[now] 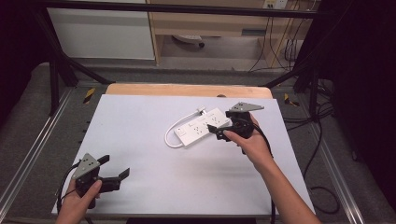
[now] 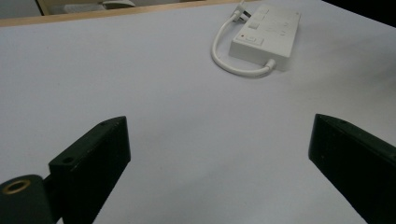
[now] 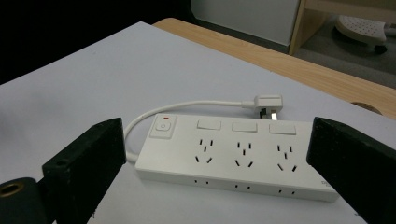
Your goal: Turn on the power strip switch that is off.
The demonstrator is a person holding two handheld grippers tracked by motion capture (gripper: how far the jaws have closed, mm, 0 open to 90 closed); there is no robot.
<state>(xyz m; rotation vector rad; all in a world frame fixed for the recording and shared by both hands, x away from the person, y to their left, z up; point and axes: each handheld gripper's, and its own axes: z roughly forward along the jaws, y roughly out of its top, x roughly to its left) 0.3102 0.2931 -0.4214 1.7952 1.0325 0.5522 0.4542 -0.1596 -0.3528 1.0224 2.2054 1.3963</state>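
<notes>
A white power strip [image 1: 201,127] with three sockets and a red-lit switch lies right of centre on the white table top. Its short cable [image 1: 170,135] loops off its left end and runs back to the plug [image 1: 201,110] beside it. My right gripper [image 1: 219,122] hovers just right of the strip, open, with nothing in it. In the right gripper view the strip [image 3: 233,158] lies between and just beyond the spread jaws, plug [image 3: 268,103] behind. My left gripper [image 1: 115,166] is open and empty near the front left corner, and the strip [image 2: 266,39] shows far ahead of it.
The white sheet [image 1: 140,140] covers a wooden table whose far edge [image 1: 187,89] shows. A black frame [image 1: 56,70] stands around it, with loose cables [image 1: 322,140] on the floor at the right. A wooden cabinet [image 1: 210,23] is behind.
</notes>
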